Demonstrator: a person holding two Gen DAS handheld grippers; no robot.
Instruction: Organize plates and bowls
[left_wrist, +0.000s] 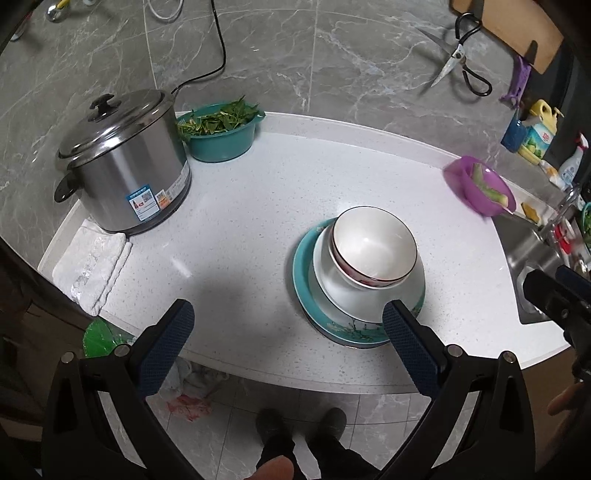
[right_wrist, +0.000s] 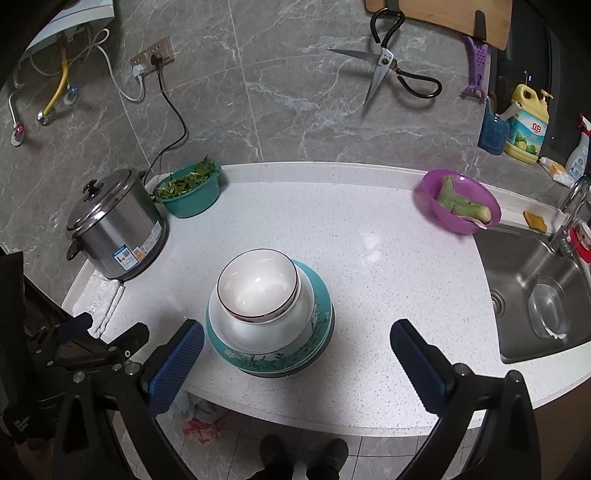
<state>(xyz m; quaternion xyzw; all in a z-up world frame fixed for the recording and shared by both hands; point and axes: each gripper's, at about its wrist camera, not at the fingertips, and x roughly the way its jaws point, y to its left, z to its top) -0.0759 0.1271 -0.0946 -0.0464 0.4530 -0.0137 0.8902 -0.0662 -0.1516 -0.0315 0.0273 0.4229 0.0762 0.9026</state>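
Observation:
A stack stands on the white counter (left_wrist: 240, 206) (right_wrist: 369, 266): a teal floral plate (left_wrist: 347, 332) (right_wrist: 273, 360) at the bottom, a white bowl (left_wrist: 354, 299) (right_wrist: 258, 332) on it, and a dark-rimmed white bowl (left_wrist: 373, 243) (right_wrist: 256, 284) nested on top, slightly tilted. My left gripper (left_wrist: 286, 328) is open and empty, near the counter's front edge, its right finger beside the stack. My right gripper (right_wrist: 295, 347) is open and empty, held in front of the stack. The right gripper also shows at the right edge of the left wrist view (left_wrist: 554, 295).
A steel rice cooker (left_wrist: 122, 162) (right_wrist: 114, 225) and a teal basin of greens (left_wrist: 221, 129) (right_wrist: 192, 188) stand at the back left. A purple bowl with a vegetable (left_wrist: 480, 188) (right_wrist: 458, 201) sits by the sink (right_wrist: 532, 280). A folded cloth (left_wrist: 92, 266) lies at the left.

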